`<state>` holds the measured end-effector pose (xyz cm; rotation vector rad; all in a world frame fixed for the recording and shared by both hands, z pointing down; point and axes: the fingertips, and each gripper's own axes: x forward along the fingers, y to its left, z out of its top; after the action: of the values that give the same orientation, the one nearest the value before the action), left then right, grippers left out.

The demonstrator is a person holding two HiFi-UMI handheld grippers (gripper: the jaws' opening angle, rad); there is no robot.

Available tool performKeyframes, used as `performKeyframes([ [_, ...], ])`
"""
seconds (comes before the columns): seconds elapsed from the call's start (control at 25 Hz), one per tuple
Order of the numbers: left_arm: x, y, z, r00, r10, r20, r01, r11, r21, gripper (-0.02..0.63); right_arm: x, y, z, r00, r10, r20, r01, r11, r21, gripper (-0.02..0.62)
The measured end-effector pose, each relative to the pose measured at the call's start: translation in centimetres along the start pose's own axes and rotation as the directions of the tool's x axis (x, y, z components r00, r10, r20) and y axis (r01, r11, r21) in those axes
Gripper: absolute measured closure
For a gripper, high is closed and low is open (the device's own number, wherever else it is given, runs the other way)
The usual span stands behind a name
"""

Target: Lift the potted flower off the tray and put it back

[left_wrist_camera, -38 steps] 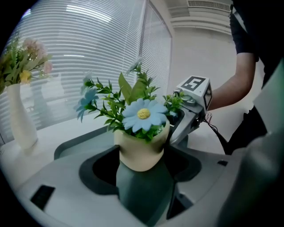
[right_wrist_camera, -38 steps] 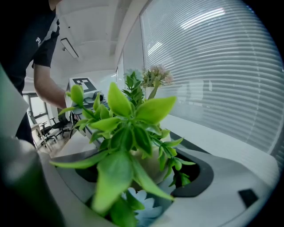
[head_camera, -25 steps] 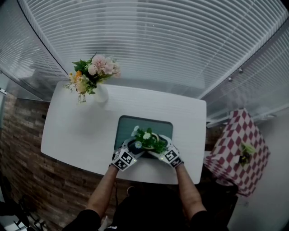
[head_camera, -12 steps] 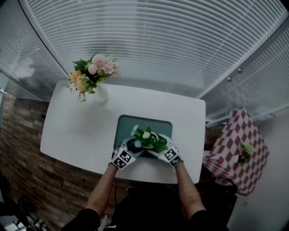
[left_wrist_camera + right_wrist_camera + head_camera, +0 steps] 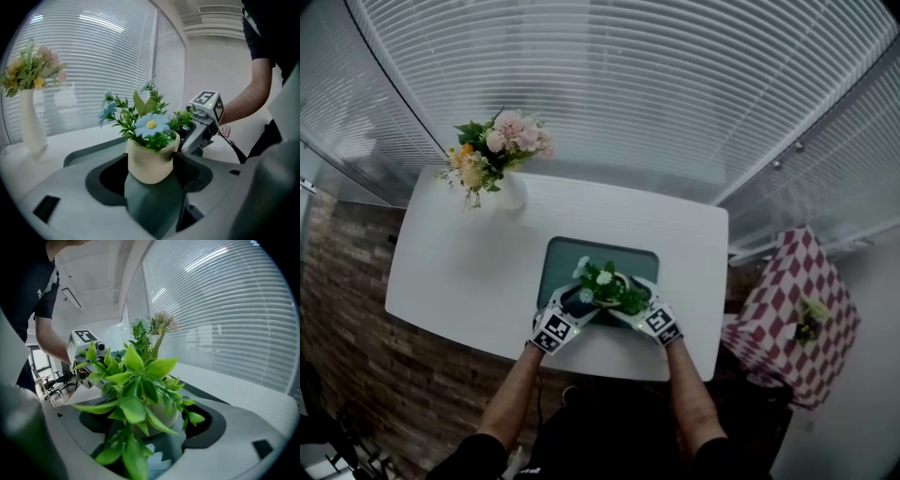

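Jaws clenched in the left gripper (image 5: 150, 176) view, pinching the cream pot of the potted flower (image 5: 149, 150) from both sides. Right gripper (image 5: 150, 425) view: jaws grasping that same pot, leaves spilling over them. Head view: the plant is over the tray (image 5: 600, 255), touching or not I can't tell, by the counter's (image 5: 459, 281) 6 o'clock edge; bouquet vase (image 5: 511, 192) at 10 o'clock.

Jaws of the left gripper (image 5: 151, 180) press both sides of the potted flower (image 5: 149, 159) at its cream pot. The right gripper (image 5: 200, 127) sits just behind it, and a white vase of flowers (image 5: 31, 123) stands at the left.
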<state>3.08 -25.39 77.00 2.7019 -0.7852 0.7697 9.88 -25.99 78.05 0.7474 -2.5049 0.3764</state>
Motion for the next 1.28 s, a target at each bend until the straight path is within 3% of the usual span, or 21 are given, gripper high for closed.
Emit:
performKeyframes([
  [0.16,-0.5,0.0,-0.3,1.0,0.007,0.007,-0.006,0.999,-0.047,0.313,-1.0,0.0,0.6,1.0,0.001,0.022,-0.001,1.0,-0.014,0.195],
  [0.64,-3.5,-0.8,0.0,0.994,0.077,0.073,-0.068,0.99,-0.125,0.313,-4.2,0.7,0.9,0.994,-0.082,0.078,0.077,0.995,0.064,0.195],
  [0.92,-6.6,-2.3,0.4,0.985,0.127,0.119,-0.111,0.985,-0.128,0.313,-6.6,1.0,2.7,0.973,-0.152,0.172,0.142,0.988,0.066,0.195],
  [1.28,-10.0,-4.3,1.3,0.974,0.145,0.175,-0.121,0.983,-0.14,0.313,-8.9,3.0,4.1,0.963,-0.187,0.196,0.181,0.982,0.051,0.195],
])
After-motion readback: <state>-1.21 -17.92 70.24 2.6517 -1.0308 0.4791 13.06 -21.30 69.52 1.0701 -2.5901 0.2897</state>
